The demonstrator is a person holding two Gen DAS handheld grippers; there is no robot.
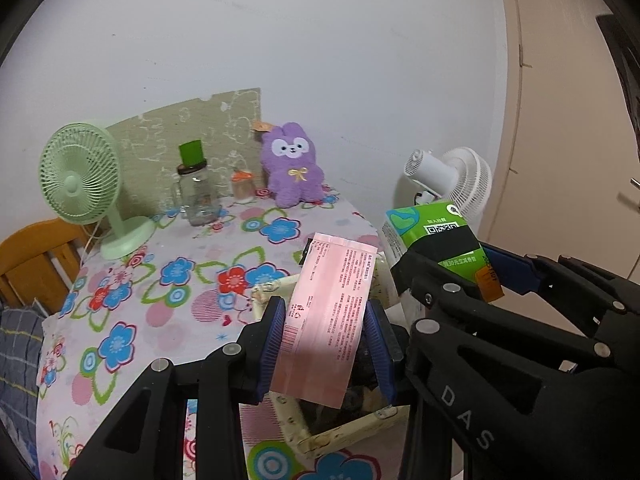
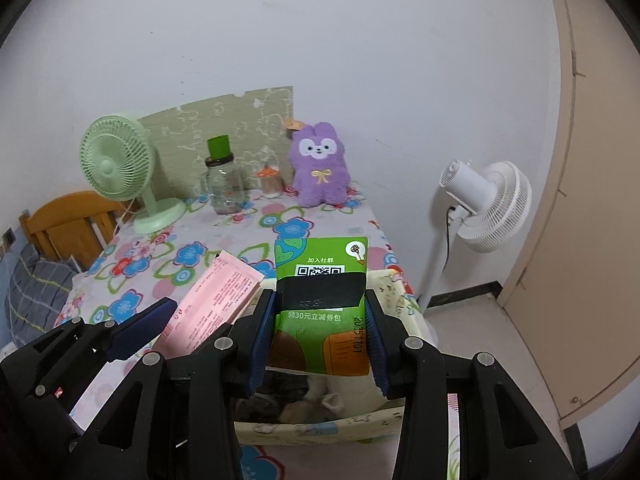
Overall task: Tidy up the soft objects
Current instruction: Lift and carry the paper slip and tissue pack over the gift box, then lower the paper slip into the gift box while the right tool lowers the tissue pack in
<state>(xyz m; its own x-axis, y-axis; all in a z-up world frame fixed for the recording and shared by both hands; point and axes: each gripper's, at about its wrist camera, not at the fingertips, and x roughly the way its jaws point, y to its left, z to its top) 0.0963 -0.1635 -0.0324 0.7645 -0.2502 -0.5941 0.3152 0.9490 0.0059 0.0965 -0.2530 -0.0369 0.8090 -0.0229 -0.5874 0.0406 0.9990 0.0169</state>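
My left gripper (image 1: 325, 342) is shut on a pink soft packet (image 1: 326, 316) and holds it over a cream fabric storage box (image 1: 340, 432). My right gripper (image 2: 320, 338) is shut on a green soft packet (image 2: 320, 280) with a QR code, above the same box (image 2: 320, 426). The box holds dark and light soft items (image 2: 304, 398). The pink packet (image 2: 212, 304) and the left gripper's fingers (image 2: 140, 328) show at the left of the right wrist view. The green packet (image 1: 436, 240) shows at the right of the left wrist view. A purple plush bunny (image 1: 292, 164) sits at the table's back against the wall.
The table has a flowered cloth (image 1: 160, 280). At the back stand a green desk fan (image 1: 84, 184), a glass jar with a green lid (image 1: 196, 188) and a small orange-capped bottle (image 1: 243, 186). A white floor fan (image 2: 480, 204) stands right of the table. A wooden chair (image 2: 68, 224) is at left.
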